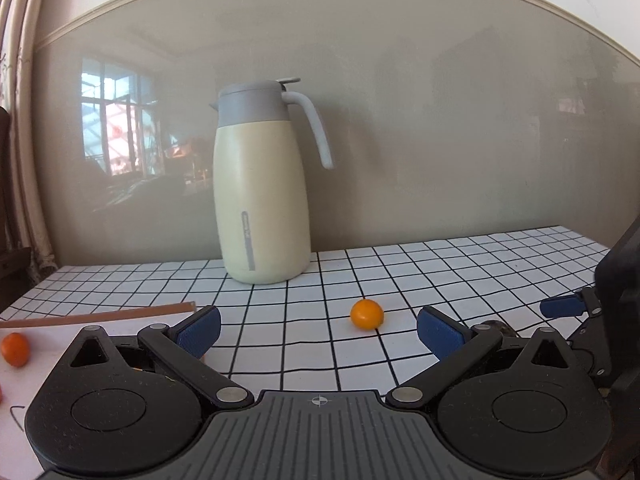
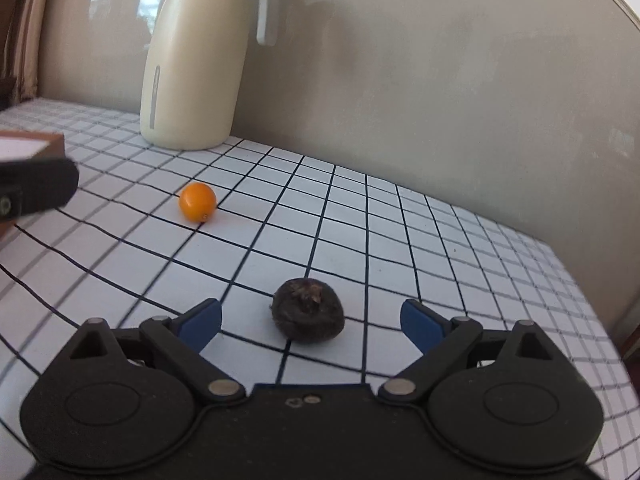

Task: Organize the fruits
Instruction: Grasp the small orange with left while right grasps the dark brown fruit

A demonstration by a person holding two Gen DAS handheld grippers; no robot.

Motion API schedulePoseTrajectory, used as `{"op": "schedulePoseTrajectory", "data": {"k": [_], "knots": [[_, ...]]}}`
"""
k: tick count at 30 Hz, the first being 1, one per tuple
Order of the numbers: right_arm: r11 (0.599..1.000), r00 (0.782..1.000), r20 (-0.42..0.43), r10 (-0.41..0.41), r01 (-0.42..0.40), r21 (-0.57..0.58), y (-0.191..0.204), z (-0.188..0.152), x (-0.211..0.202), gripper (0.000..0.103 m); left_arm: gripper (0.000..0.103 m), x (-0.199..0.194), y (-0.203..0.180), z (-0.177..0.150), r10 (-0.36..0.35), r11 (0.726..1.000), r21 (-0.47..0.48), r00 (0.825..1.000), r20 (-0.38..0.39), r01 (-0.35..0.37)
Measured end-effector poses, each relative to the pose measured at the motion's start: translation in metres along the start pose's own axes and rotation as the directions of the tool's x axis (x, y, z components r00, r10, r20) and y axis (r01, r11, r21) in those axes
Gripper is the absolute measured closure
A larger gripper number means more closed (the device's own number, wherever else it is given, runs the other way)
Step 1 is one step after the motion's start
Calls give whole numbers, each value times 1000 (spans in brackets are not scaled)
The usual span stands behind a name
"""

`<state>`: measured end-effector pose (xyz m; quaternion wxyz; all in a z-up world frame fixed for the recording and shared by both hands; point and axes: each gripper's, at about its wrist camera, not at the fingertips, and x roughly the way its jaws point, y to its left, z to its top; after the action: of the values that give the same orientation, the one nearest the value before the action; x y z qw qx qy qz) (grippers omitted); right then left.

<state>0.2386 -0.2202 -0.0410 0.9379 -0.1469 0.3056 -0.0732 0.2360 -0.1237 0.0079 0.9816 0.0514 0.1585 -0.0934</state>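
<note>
- Dark round fruit (image 2: 308, 314) sits on worktop (image 2: 400, 248), between right gripper (image 2: 310, 326) fingers, wide open, empty.
- Left gripper (image 1: 318, 330) open, empty; orange fruit (image 1: 367, 314) just ahead.

No readable text anywhere. The cream thermos jug with grey lid (image 1: 262, 184) carries a vertical grey stripe with tiny lettering, too small and blurred to read in either view. A small crosshair mark sits on the grey ribbed tool body (image 1: 319, 401).
</note>
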Motion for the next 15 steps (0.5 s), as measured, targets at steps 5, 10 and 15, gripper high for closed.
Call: {"op": "schedulePoseTrajectory", "data": {"k": [5, 10, 15], "knots": [[1000, 1000, 4, 7, -7, 4, -17, -1, 8, 14, 0, 16, -8, 2, -19, 1000, -8, 999, -30, 19], [998, 1000, 1, 12, -13, 53, -37, -4, 12, 15, 0, 32, -27, 6, -57, 998, 14, 998, -41, 57], [995, 1000, 2, -4, 4, 100, -53, -5, 16, 16, 0, 47, -46, 5, -75, 996, 47, 994, -76, 79]]}}
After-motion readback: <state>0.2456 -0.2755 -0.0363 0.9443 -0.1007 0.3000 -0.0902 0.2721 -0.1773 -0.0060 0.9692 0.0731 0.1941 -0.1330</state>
